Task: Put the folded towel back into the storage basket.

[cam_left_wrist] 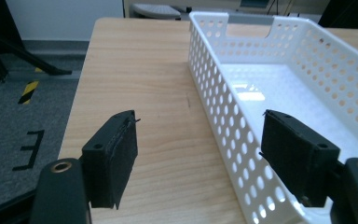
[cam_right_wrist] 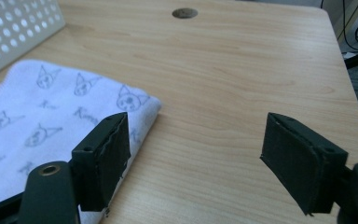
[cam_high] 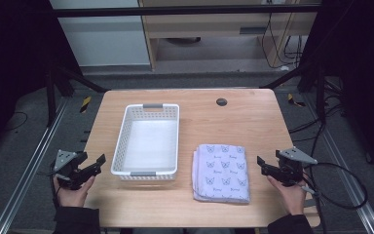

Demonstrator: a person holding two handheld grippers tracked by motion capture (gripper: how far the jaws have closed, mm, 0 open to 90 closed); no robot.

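Observation:
A white perforated basket (cam_high: 121,141) with grey handles stands empty on the left half of the wooden table (cam_high: 243,122). A folded pale lilac towel (cam_high: 221,170) printed with small cat faces lies flat to its right, near the front edge. My left gripper (cam_high: 99,163) hovers at the table's left edge beside the basket's front corner, jaws wide apart with nothing between them. In the left gripper view the basket (cam_left_wrist: 279,79) wall runs between the jaws. My right gripper (cam_high: 262,165) hangs just right of the towel (cam_right_wrist: 42,112), open and empty.
A small dark round grommet (cam_high: 221,102) sits in the tabletop at the back right. Metal frame rails run along both sides of the table, and cables lie on the floor to the right. Bare wood lies behind the towel.

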